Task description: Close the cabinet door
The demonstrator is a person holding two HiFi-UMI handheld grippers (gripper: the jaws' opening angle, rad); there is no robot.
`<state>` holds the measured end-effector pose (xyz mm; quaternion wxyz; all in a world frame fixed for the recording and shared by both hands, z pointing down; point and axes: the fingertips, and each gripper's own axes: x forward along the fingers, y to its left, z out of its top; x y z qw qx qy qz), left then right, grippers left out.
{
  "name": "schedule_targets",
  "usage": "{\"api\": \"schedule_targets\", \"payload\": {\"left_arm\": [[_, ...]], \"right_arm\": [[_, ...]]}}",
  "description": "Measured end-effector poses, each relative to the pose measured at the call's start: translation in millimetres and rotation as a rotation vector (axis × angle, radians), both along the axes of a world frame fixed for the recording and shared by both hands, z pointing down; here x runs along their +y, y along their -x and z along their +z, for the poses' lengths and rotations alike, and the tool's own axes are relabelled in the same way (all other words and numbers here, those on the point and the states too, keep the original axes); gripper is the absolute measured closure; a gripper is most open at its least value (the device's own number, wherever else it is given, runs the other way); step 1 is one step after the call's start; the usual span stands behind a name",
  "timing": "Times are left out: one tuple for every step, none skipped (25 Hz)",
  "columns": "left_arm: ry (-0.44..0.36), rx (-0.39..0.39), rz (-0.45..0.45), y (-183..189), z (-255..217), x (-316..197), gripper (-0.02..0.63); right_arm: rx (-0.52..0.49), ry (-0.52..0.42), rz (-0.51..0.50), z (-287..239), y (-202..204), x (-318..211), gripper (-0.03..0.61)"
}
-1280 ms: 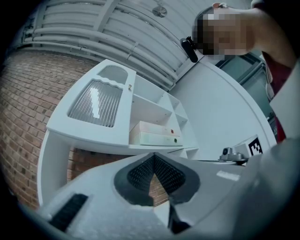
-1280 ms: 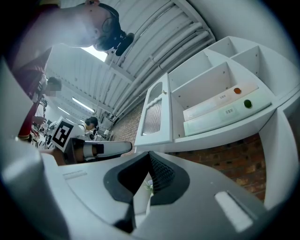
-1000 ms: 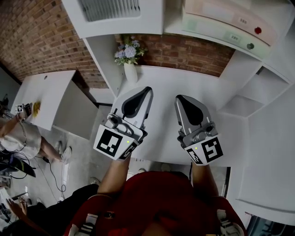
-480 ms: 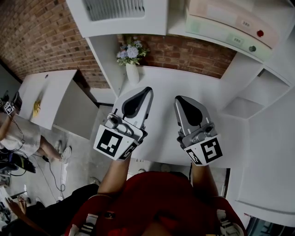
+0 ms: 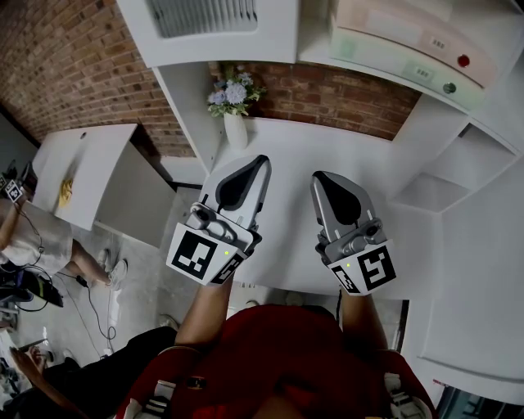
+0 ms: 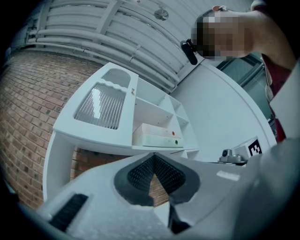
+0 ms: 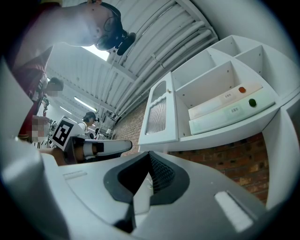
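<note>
Fig. Holding left tongs (image 5: 260, 160) & right tongs (image 5: 320, 176) shut, empty, over surface (image 5: 295, 147) nr near edge. Eyeing cabinet door (image 5: 205, 33), standing open above far-left corner. Best approach, probably: raising one pair, pressing flat nr door's free edge, pushing steadily till flush.

The cabinet door (image 5: 214, 31) is white with a ribbed panel (image 5: 199, 15) set in its upper part, scalloped along the top edge. It's standing open, swung out from the left side of the white wall cabinet (image 5: 458, 114), so the shelves beside it are exposed. Panel looks like frosted glass, though it's hard to be sure.
</note>
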<state>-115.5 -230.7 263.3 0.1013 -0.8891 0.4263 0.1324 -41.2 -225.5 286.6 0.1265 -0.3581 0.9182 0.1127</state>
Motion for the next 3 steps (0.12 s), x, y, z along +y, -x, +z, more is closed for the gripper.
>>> {"api": "schedule_targets", "payload": {"left_arm": [[0.000,-0.001,0.000,-0.3,0.4,0.4,0.614],[-0.001,-0.001,0.000,-0.6,0.7,0.8,0.614],[-0.001,-0.002,0.000,-0.9,1.1,1.2,0.614]], "right_arm": [[-0.001,-0.001,0.000,0.2,-0.5,0.4,0.566],[-0.001,-0.002,0.000,0.3,-0.9,0.6,0.566],[-0.002,-0.002,0.000,0.5,-1.3,0.9,0.566]]}}
